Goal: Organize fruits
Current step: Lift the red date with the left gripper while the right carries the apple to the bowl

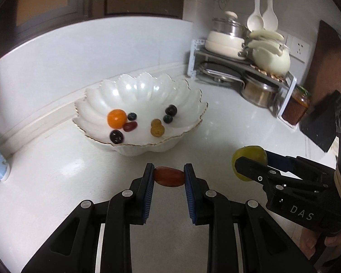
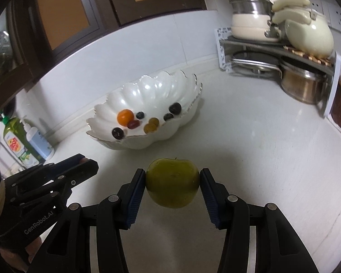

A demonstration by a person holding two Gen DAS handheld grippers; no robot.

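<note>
Nearest the left wrist camera, the left gripper (image 1: 169, 176) is clamped on a small reddish-brown oblong fruit (image 1: 169, 176), the blue pads pressing its two ends so that it lies crosswise between the fingertips, clear of the white countertop (image 1: 56, 182) below. To its right in that view, the right gripper (image 2: 173, 182) is clamped on a green apple (image 2: 172, 183), held by its sides with the stem end turned up (a small stalk shows at the top); the apple fills the gap between the fingers and hangs above the counter. A person's hand shows under each tool's handle.

Beyond both grippers, near the middle of the counter, sits a white scalloped bowl (image 1: 97, 100) with a thin gold rim. It lies straight ahead of the left gripper and ahead and slightly left of the right one, apart from both. Inside it rest an orange citrus fruit (image 1: 116, 119), a red grape (image 1: 130, 126), several dark round berries (image 1: 171, 110) and a pair of yellowish grapes (image 1: 157, 127).

Farther back, in the right corner against the wall, a two-tier rack (image 2: 279, 45) carries cream pots and lids above and steel pans beneath. At the far left edge of the counter stand a green bottle (image 2: 13, 136) and a pale pump bottle (image 2: 37, 141).
</note>
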